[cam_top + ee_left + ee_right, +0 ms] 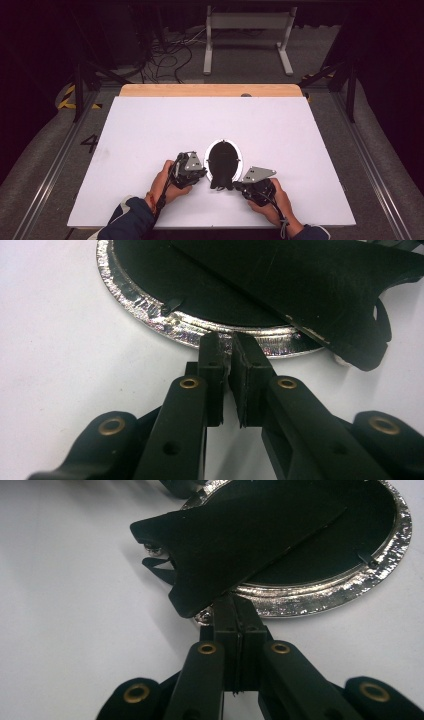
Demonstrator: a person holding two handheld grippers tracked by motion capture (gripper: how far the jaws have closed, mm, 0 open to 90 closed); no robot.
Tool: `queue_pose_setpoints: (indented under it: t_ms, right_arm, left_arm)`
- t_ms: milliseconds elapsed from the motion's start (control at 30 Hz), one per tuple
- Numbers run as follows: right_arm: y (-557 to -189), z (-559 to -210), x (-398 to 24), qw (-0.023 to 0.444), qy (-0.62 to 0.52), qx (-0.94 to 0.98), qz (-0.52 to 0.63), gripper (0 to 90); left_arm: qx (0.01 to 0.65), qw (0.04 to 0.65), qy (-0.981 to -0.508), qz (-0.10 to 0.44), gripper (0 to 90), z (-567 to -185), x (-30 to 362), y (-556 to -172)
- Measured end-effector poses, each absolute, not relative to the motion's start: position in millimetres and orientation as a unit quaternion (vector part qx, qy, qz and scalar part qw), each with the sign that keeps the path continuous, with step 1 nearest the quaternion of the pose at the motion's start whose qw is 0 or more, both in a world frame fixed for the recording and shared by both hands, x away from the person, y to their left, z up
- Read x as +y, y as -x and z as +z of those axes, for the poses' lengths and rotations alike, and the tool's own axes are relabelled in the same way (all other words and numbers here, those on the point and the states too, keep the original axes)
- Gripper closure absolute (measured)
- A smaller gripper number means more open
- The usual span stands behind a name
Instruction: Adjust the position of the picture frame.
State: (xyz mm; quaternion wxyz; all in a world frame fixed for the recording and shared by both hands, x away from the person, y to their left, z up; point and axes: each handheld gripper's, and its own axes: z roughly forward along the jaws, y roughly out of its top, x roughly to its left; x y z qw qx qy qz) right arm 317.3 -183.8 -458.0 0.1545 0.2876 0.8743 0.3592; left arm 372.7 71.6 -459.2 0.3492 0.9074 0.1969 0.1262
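Frame [223, 161], an oval picture stand lying face down, rests on the white tabletop [150, 130] near its 6 o'clock edge; its silver rim [150, 307] rings a black back, and a black prop flap [235, 545] lies across that back, jutting past the rim toward 6 o'clock; left hand-held gripper [200, 172] sits at the frame's 8 o'clock, its jaws drawn narrow with a thin slit between the pads, tips touching the rim's edge in the left gripper view [227, 347]; right hand-held gripper [240, 186] sits at the frame's 4 o'clock, jaws pressed fully together, tips at the rim just under the flap in the right gripper view [234, 611]; neither visibly clamps anything.
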Motion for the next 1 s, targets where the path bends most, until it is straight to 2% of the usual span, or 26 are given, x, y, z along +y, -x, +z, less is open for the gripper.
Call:
queue_pose_setpoints:
  t_ms: [400,1000]
  right_arm:
    - [-322,-458,-187,0.171,-0.297,0.870,0.355,90.0]
    - [-333,-461,-187,0.186,-0.328,0.852,0.363,90.0]
  left_arm:
    - [0.185,0.347,-0.913,0.104,83.8,-458,71,-365]
    - [0.193,0.355,-0.908,0.106,84.2,-459,69,-370]
